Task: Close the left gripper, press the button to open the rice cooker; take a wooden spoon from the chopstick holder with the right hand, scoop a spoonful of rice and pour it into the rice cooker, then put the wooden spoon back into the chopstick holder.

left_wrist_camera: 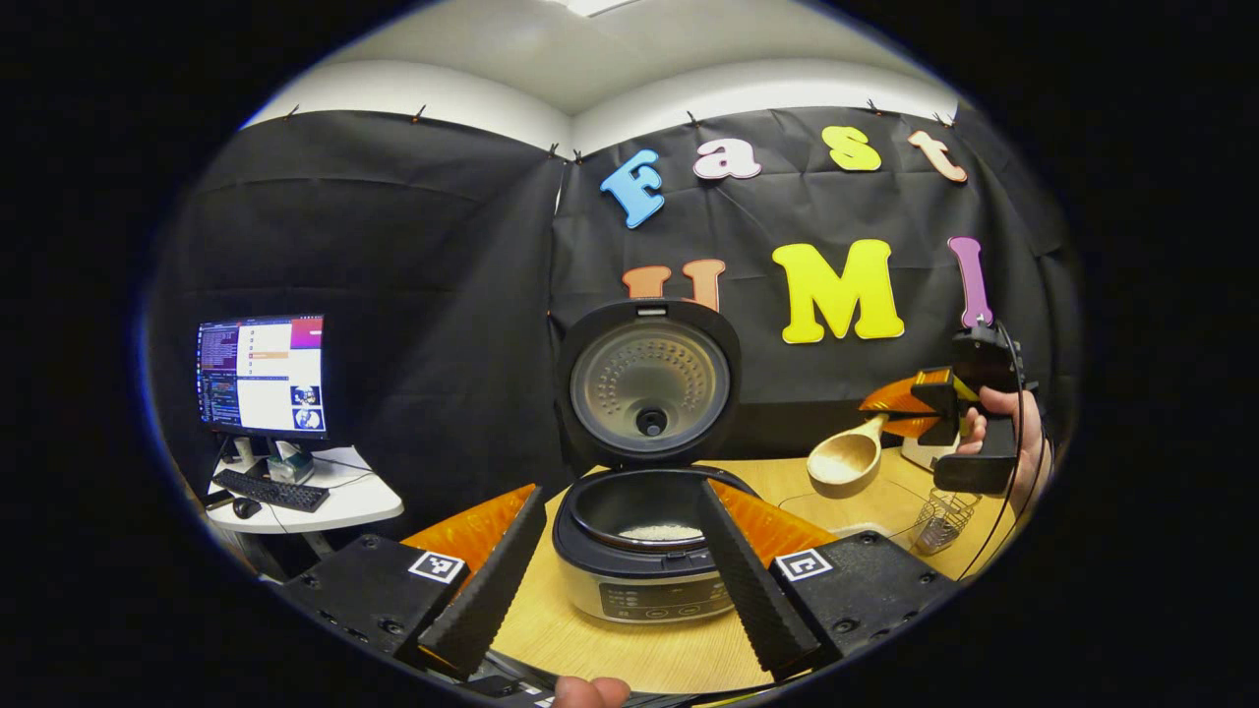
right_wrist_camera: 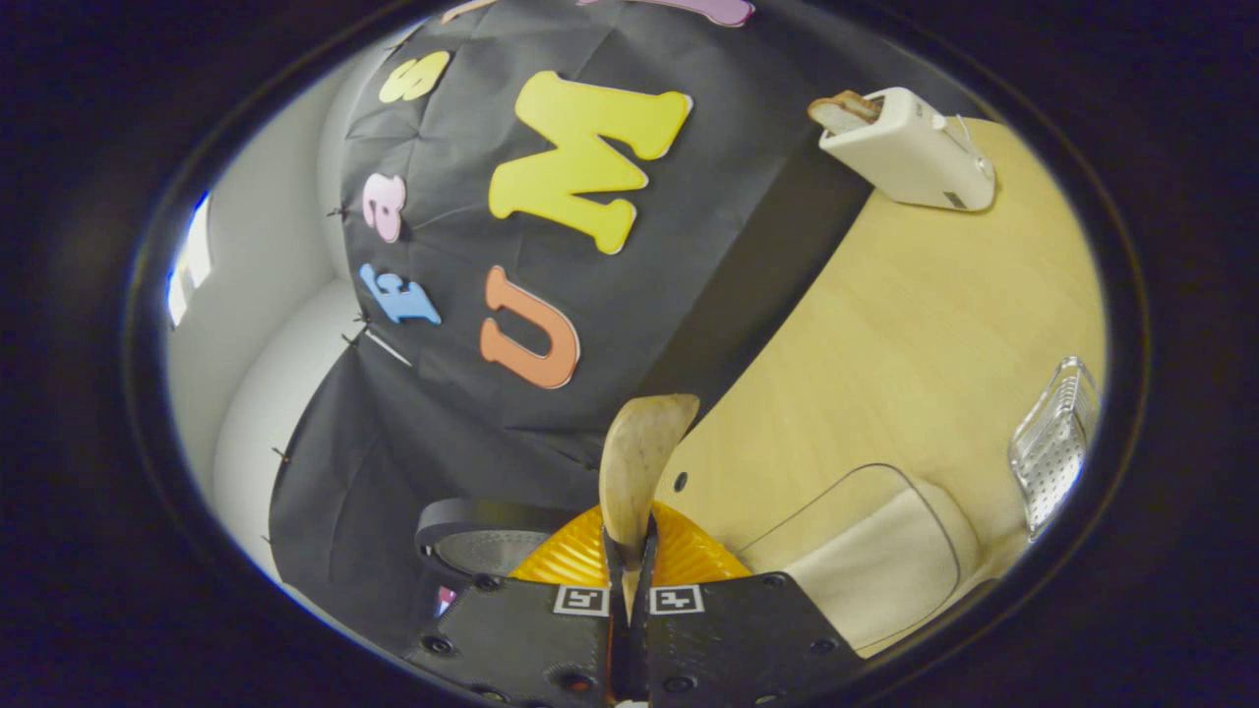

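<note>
Two grippers show in the left gripper view. The left gripper (left_wrist_camera: pixel 620 560) sits at 6 o'clock, its fingers (left_wrist_camera: pixel 489 580) spread wide with nothing between them, one to each side of the cooker (left_wrist_camera: pixel 644 580). The cooker stands on the desk (left_wrist_camera: pixel 590 644) with its lid (left_wrist_camera: pixel 649 382) up and tilted back against the booth wall. A low layer of rice (left_wrist_camera: pixel 661 532) lies in the bottom of the pot (left_wrist_camera: pixel 610 506). A fingertip of the person's left hand (left_wrist_camera: pixel 590 691) peeks in at the bottom edge.

At 3 o'clock the right gripper (left_wrist_camera: pixel 900 418) is held by a hand (left_wrist_camera: pixel 1023 438) above the desk, well right of the cooker. Its fingers are pinched on the handle of the spoon (left_wrist_camera: pixel 846 455), whose bowl points toward 9 o'clock, hollow side facing the camera, and looks empty. Below that gripper, at about 4 o'clock, the wire holder (left_wrist_camera: pixel 942 521) stands on the desk. Off at 9 o'clock a monitor (left_wrist_camera: pixel 262 376) and keyboard (left_wrist_camera: pixel 271 490) sit on a side table (left_wrist_camera: pixel 354 501).

In the right gripper view the scene is rolled sideways. The right gripper (right_wrist_camera: pixel 629 580) at 6 o'clock has its fingers narrow, clamped on the spoon (right_wrist_camera: pixel 639 462), which is seen edge-on pointing to 12. The cooker lid (right_wrist_camera: pixel 482 536) lies at 7 o'clock just left of the fingers. A toaster (right_wrist_camera: pixel 910 147) stands on the desk (right_wrist_camera: pixel 885 334) at 1 o'clock, the holder (right_wrist_camera: pixel 1054 442) at 3 o'clock, and a pale container (right_wrist_camera: pixel 875 570) at 5 o'clock.
</note>
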`<state>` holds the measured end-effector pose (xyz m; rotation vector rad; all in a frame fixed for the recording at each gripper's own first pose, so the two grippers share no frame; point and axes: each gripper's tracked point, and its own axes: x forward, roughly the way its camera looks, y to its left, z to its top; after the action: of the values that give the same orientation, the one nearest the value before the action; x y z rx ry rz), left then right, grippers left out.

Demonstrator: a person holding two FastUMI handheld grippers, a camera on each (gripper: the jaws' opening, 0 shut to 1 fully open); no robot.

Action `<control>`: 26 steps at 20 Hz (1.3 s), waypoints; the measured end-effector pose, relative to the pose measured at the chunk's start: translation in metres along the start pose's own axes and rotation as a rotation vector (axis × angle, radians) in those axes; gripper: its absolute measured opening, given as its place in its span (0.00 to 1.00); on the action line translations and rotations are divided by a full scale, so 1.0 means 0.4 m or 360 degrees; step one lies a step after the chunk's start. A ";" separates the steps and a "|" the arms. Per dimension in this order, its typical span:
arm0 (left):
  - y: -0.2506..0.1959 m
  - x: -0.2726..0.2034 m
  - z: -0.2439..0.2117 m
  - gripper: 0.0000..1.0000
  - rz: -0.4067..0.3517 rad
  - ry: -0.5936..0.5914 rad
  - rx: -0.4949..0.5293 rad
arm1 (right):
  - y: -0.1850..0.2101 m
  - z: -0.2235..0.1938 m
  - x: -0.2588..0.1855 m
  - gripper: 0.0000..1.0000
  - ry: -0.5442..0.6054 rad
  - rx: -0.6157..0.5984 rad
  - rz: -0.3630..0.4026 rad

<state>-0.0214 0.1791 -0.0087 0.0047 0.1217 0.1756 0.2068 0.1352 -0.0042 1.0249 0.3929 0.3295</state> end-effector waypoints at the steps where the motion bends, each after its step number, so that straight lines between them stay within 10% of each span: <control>1: 0.002 0.002 -0.005 0.98 -0.0010 0.0014 -0.0008 | 0.033 -0.014 0.019 0.00 0.0003 -0.0079 0.0009; 8: 0.049 -0.006 -0.019 0.99 0.0010 0.0049 -0.0051 | 0.206 -0.165 0.146 0.00 0.0109 -0.0383 0.0094; 26: 0.078 -0.011 -0.013 0.98 0.0056 0.0038 -0.0062 | 0.281 -0.281 0.243 0.00 0.0058 -0.1165 0.0048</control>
<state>-0.0320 0.2091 -0.0129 -0.0341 0.1421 0.2133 0.2314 0.3174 0.0264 0.3090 0.2552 0.4737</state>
